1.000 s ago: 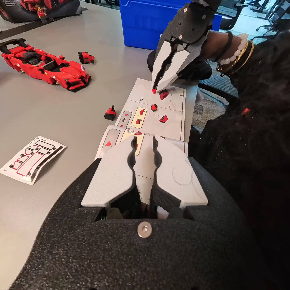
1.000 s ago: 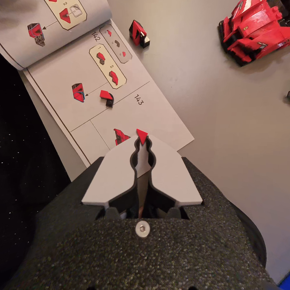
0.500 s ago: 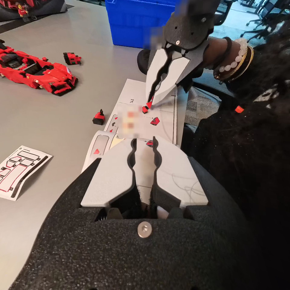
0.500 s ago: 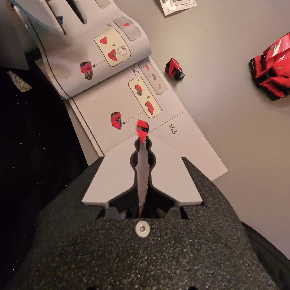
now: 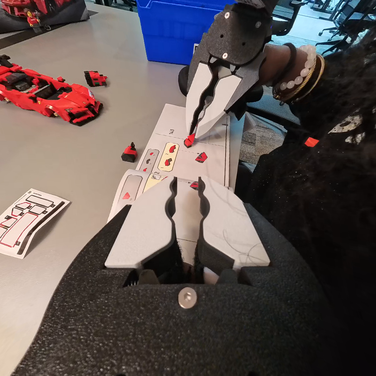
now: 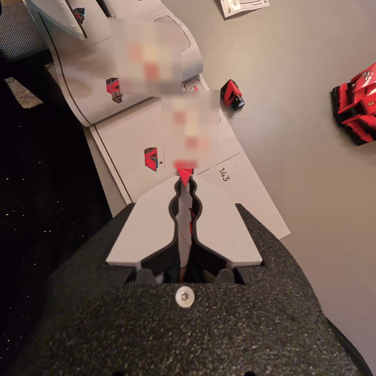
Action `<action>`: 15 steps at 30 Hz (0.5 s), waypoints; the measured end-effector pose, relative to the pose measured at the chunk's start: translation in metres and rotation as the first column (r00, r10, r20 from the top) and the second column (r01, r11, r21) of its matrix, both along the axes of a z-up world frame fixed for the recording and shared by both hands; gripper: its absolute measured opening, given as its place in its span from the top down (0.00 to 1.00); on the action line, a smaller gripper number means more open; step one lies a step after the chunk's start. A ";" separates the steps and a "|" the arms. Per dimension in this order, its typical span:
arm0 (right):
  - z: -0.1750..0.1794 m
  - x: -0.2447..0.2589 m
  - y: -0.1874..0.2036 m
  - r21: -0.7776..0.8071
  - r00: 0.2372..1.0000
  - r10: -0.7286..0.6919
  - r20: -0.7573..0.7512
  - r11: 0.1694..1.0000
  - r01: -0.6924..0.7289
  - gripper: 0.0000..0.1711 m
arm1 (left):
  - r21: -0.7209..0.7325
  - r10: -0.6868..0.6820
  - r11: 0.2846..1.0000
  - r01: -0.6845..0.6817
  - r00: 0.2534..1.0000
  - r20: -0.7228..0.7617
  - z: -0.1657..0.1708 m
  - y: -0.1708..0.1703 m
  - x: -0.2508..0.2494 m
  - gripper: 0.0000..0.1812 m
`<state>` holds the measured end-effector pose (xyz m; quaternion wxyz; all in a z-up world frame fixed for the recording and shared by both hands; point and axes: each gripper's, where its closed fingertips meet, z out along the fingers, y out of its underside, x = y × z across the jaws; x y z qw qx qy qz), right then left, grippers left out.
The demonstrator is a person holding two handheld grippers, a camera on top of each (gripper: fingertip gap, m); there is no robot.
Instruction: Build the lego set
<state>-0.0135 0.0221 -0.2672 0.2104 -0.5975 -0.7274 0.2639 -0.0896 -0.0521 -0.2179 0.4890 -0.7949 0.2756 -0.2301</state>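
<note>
Right gripper (image 6: 184, 179) pinches red wedge (image 6: 184, 176), point aimed back between its fingers.

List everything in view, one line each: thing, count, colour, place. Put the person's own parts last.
Table: one, grey, under everything.
Toy car: one, red and black, far left on the table.
Instruction booklet: one, white, open at the table's near edge.
Sticker sheet: one, white, left of the booklet.
Small brick assembly: one, red and black, beside the booklet.
Brick cluster: one, red and black, near the car's nose.
Bin: one, blue, far side.
Box: one, dark, far left corner.
Red wedge piece: one, on a black brick on the booklet.
Left hand-held gripper: open, empty.
Right hand-held gripper: shut on the wedge.
Wrist: one, with bracelets.
</note>
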 end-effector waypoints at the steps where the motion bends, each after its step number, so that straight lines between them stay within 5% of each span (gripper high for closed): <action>1: 0.000 0.000 -0.001 -0.001 1.000 0.009 0.002 1.000 -0.009 0.96 | 0.000 0.001 1.000 -0.001 1.000 0.001 0.000 0.000 0.000 0.89; 15: -0.001 0.000 0.002 -0.006 1.000 0.015 0.013 1.000 -0.015 0.96 | -0.006 0.004 1.000 -0.004 1.000 0.002 -0.002 0.000 -0.002 0.89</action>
